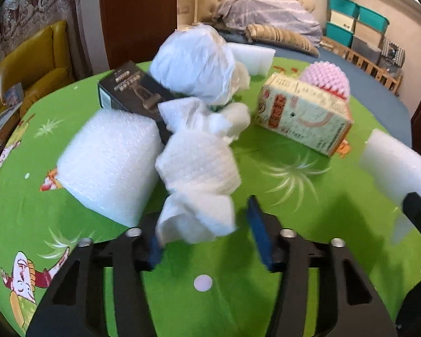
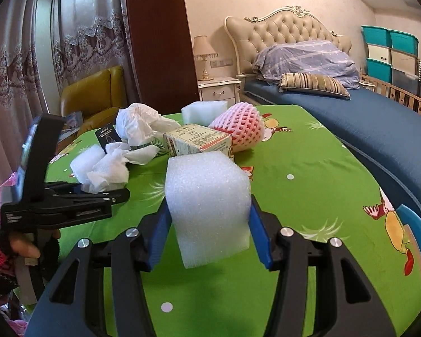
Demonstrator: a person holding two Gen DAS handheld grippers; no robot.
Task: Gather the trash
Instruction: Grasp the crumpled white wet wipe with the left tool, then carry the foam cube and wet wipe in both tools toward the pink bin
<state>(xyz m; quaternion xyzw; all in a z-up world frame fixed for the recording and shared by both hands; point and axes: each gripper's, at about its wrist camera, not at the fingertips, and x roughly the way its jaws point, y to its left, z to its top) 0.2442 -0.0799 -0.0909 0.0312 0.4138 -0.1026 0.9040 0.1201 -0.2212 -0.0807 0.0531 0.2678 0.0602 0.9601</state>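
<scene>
Trash lies scattered over the green cartoon-print bench (image 1: 266,295), and from the left wrist view it runs so: a white foam block (image 1: 109,165) at the left, with a black carton (image 1: 134,92) tilted behind it and touching its far edge; then a crumpled paper towel (image 1: 196,179) in the middle, a bundle of white plastic bag (image 1: 199,64) behind it and another foam piece (image 1: 252,57) at the far edge. The left tongs (image 1: 205,236) stand partly open around the near end of the paper towel; the left blue pad touches it, while the right pad stands just clear, so there is no firm grip. Further right lies a printed drink carton (image 1: 303,112) on its side, with a pink foam fruit net (image 1: 327,80) touching its back. At the far right, the right tongs (image 2: 209,227) are clamped on a tall white foam chunk (image 2: 207,205), both blue pads pressing its sides, lifted off the bench. A gloved hand (image 2: 28,250) grips the left tool's handle.
</scene>
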